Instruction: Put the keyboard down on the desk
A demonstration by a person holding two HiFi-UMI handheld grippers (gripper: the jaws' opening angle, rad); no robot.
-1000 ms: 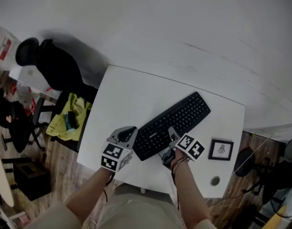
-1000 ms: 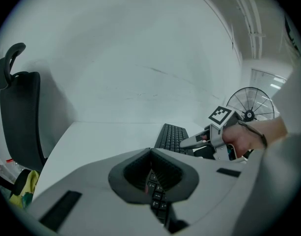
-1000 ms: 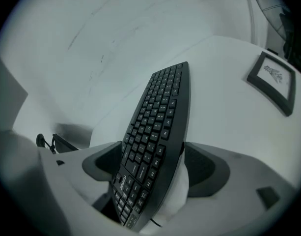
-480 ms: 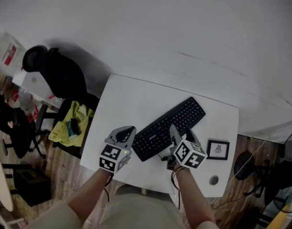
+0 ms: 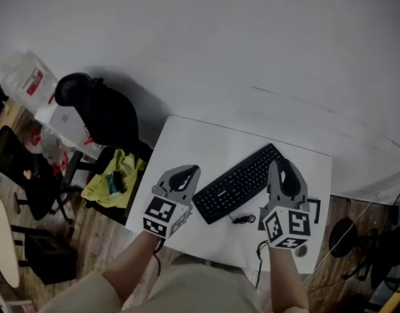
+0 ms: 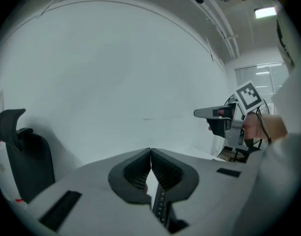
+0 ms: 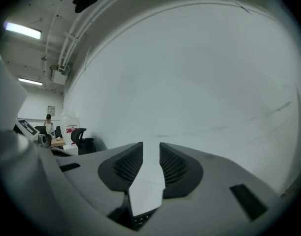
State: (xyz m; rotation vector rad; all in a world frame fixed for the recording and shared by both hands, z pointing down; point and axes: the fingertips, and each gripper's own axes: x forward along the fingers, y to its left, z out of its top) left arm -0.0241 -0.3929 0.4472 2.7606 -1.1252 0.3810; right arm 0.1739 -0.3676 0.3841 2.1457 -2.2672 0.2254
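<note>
nearest to me, the left gripper (image 5: 190, 170) has its jaws clenched tip to tip with nothing caught in them. in its own view i can just see a few keys low down under the tips. the right gripper (image 5: 278, 163) is closing its jaws as i look. there's a gap between them with only bare white worktop (image 5: 193, 142) showing through, so it's grasping nothing either.

between the two sits the keyboard (image 5: 240, 182), lying flat on the worktop as far as i can tell, with its thin cable (image 5: 242, 219) curled just beside its near edge. the bit that matters is that its long axis runs on a diagonal, near-left to far-right. the left gripper sits just off the near-left end, and the right gripper is over or just beside the far-right end. heights don't read from the head view, so i won't swear which is closer, but the right one looks tighter to it.

my read is the put-down is basically done, since nothing is holding the keyboard. if it needed squaring up, i'd come in at the short ends. past the far edge it's just blank wall (image 5: 252, 44).
</note>
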